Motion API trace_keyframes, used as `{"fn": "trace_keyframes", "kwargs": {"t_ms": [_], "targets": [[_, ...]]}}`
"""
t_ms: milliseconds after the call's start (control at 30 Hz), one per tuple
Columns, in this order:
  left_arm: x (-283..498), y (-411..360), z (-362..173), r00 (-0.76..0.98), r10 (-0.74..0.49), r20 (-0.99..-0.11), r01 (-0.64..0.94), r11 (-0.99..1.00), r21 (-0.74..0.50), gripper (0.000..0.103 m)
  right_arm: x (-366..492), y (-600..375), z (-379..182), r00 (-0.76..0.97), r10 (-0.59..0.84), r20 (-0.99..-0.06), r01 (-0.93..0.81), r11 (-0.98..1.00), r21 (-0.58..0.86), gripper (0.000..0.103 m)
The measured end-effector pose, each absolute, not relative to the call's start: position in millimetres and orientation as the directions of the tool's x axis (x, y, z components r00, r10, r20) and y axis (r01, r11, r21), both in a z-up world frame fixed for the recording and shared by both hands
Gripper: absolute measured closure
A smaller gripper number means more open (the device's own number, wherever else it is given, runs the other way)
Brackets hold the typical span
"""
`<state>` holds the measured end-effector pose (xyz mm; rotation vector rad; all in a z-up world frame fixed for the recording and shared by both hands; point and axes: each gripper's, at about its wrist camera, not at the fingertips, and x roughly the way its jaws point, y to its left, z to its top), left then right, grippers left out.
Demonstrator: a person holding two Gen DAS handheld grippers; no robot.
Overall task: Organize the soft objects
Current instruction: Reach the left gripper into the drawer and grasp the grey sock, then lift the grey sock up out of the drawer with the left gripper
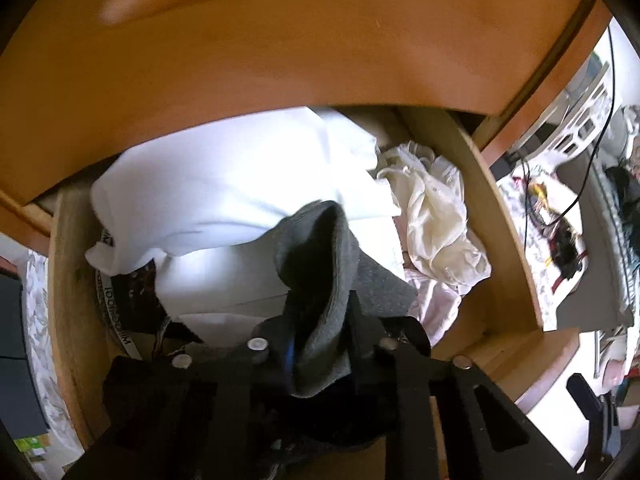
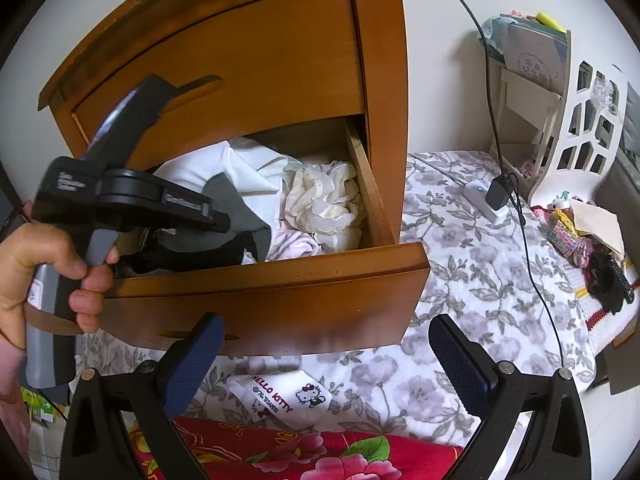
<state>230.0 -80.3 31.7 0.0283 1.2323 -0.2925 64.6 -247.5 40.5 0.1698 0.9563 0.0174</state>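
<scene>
One open wooden drawer (image 2: 280, 280) is holding folded white garments (image 1: 240, 184), a crumpled cream cloth (image 1: 436, 216) and pink fabric (image 1: 436, 304). My left gripper (image 1: 320, 344) is clamping a grey sock (image 1: 320, 264) over them. My right gripper (image 2: 324, 360) is hovering agape outside, above a Hello Kitty towel (image 2: 280, 398).

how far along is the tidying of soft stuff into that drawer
Done: the open drawer already holds a white folded garment and a crumpled cream cloth. In hand: the left gripper is shut on a grey sock over the drawer. Left: the Hello Kitty cloth lies on the bed between the open right gripper's fingers.
</scene>
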Motion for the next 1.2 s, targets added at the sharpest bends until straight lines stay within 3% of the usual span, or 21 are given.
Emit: {"fn": "trace_keyframes", "kwargs": {"t_ms": [200, 667, 1200], "targets": [[224.8, -61.3, 41.4, 0.351, -0.218, -0.911, 0.193, 0.969, -0.157, 0.09, 62.7, -243.7, 42.3, 0.579, 0.089, -0.811, 0.049, 0.988, 0.144, 0.0], [195.1, -6.6, 70.9, 0.459, -0.264, -0.848, 0.097, 0.964, -0.247, 0.093, 56.0, -241.8, 48.5, 0.588, 0.085, -0.804, 0.049, 0.989, 0.14, 0.0], [166.5, 31.9, 140.3, 0.655, -0.173, -0.736, 0.062, 0.983, -0.175, 0.094, 44.9, -235.4, 60.0, 0.608, 0.085, -0.789, 0.034, 0.991, 0.133, 0.0]]}}
